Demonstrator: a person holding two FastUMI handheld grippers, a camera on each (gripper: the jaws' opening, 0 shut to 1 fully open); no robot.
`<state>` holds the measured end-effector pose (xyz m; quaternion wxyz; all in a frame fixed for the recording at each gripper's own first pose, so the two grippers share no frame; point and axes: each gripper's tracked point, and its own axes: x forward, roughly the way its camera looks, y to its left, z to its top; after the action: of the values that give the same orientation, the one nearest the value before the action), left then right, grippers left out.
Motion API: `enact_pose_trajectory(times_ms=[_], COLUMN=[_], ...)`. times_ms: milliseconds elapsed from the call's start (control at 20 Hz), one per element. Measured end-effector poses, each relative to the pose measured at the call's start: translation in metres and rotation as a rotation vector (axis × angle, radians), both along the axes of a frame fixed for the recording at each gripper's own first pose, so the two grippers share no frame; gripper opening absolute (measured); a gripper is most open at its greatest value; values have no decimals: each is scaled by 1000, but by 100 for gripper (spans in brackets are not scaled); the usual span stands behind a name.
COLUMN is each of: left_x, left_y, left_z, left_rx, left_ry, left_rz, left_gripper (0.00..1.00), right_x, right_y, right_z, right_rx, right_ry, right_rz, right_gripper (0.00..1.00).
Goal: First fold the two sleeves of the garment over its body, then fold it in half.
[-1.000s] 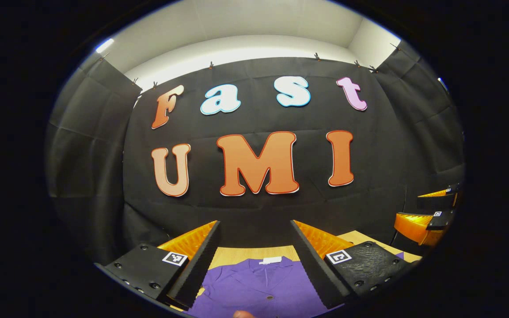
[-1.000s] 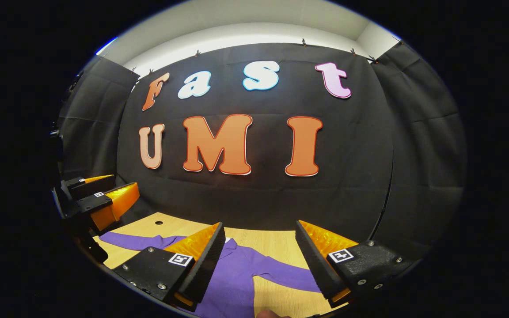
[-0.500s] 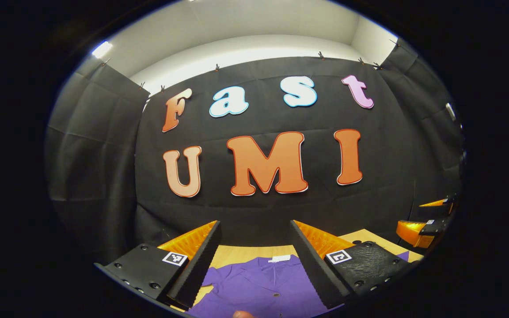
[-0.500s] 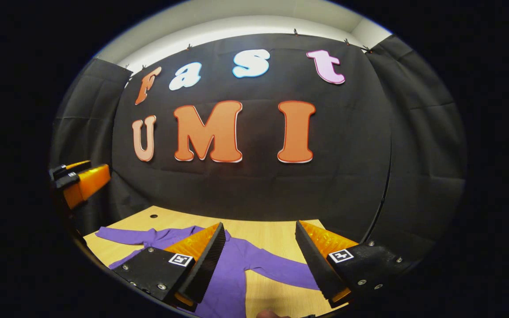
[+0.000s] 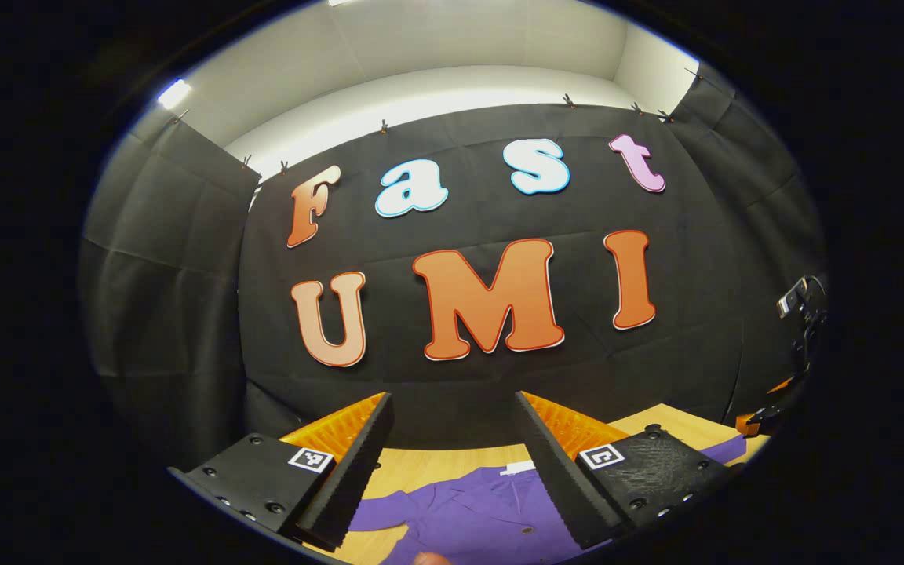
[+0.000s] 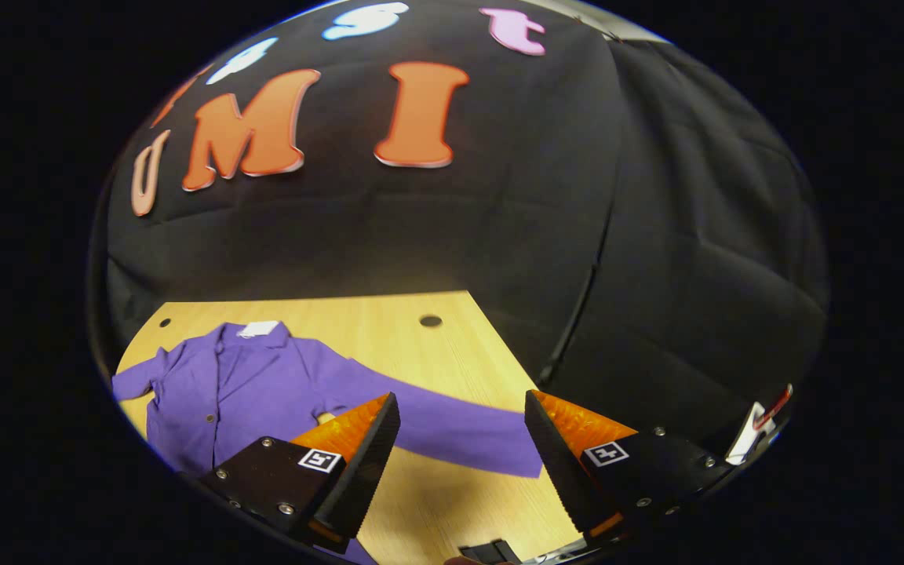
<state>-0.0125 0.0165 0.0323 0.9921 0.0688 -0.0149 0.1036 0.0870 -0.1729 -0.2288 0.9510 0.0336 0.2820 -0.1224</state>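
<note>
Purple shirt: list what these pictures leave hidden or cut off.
- Right gripper view: the shirt hem is cut off by the lower edge, and the right gripper finger hides part of the body.
- Left gripper view: the left gripper fingers cover both shoulders; the cuffs and hem run past the edge.
- Buttons: too small to count.

Both grippers, left [image 5: 452, 455] and right [image 6: 460, 455], fingers spread wide (nothing between them), held aloft.
</note>
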Motion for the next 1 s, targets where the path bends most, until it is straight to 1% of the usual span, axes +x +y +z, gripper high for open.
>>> enact_pose_trajectory(times_ms=[150, 250, 300, 350, 450, 600, 650, 750, 800, 900, 950, 1000], left_x=[5, 5, 5, 4, 2, -1, -2, -4, -4, -7, -8, -8], left_y=[15, 19, 20, 23, 29, 31, 30, 27, 24, 18, 17, 16], left_z=[-3, -5, -6, -8, -13, -21, -25, -27, -28, -30, -33, -34], left_rx=[-3, 2, 5, 5, 3, 13, 24, 39, 43, 53, 58, 58], left_ry=[12, 20, 26, 32, 49, 87, 98, 111, 114, 126, 131, 137], left_rz=[16, 23, 25, 32, 55, 69, 73, 75, 76, 73, 73, 74], left_gripper=[100, 100, 100, 100, 100, 100, 98, 98, 100, 100, 98, 98], right_x=[8, 11, 11, 13, 16, 10, 10, 17, 20, 19, 22, 23], right_y=[-30, -40, -41, -40, -50, -65, -69, -73, -75, -75, -76, -80], right_z=[-26, -46, -58, -67, -85, -119, -129, -147, -157, -173, -178, -182], right_rx=[27, 38, 57, 98, 172, 224, 241, 281, 300, 358, 379, 377], right_ry=[86, 159, 206, 253, 326, 454, 483, 519, 535, 575, 587, 594], right_rz=[-90, -119, -136, -152, -148, -144, -145, -144, -155, -173, -175, -180], right_gripper=[96, 96, 96, 97, 97, 97, 97, 97, 97, 97, 97, 97])
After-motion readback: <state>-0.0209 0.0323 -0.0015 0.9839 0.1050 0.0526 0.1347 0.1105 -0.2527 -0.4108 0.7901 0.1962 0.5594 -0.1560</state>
